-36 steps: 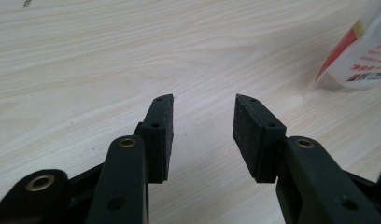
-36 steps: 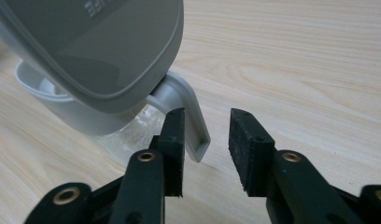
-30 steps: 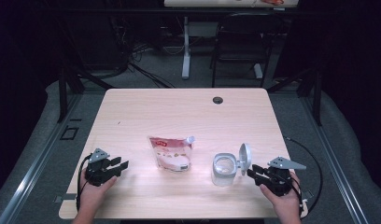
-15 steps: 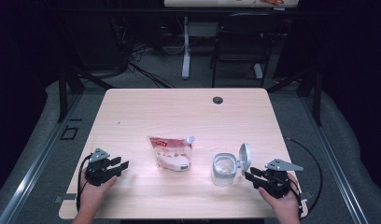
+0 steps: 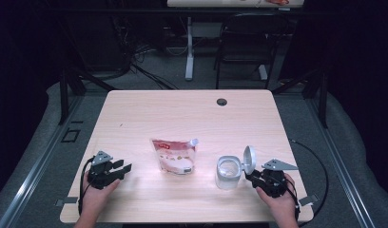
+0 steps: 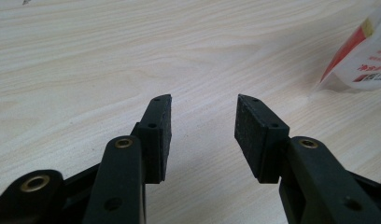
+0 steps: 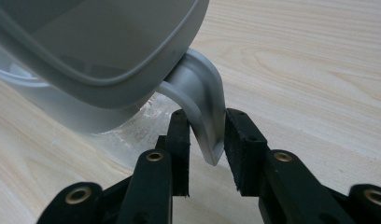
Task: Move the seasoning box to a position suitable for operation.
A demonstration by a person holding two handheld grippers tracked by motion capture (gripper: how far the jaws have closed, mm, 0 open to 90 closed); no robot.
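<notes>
Container (image 5: 228, 173): small clear tub with hinged grey lid (image 5: 248, 159); near the front edge of the table (image 5: 182, 114), right of centre; lid stood open, upright on its hinge side; looks empty inside, though hard to be sure
Lid tab (image 7: 203, 122): curved grey tongue dropping from the lid rim; smooth, glossy moulded plastic
Handling, judged: light and stiff; thin walls likely to flex under a hard squeeze; glossy tab probably slippery between flat pads; light tub liable to slide or tip if the lid is pulled sideways
Where to hold, judged: by the tab for swinging the lid; by the tub wall low down for steadying or lifting
Right gripper (image 7: 206, 144): jaws narrow, set either side of the lid tab; one pad apparently touching, a sliver of gap at the other; firm clamping not certain; held in a hand at the table's front right, just beside the tub
Pouch (image 5: 174, 155): flat white and red spouted bag lying left of the container, apart from it; soft, likely floppy
Left gripper (image 5: 117, 169): jaws wide apart, holding nothing; low over bare wood at the front left, well apart from the tub; pouch corner (image 6: 361, 56) near
Table: pale wood grain; round cable hole (image 5: 222, 101) at the far edge
</notes>
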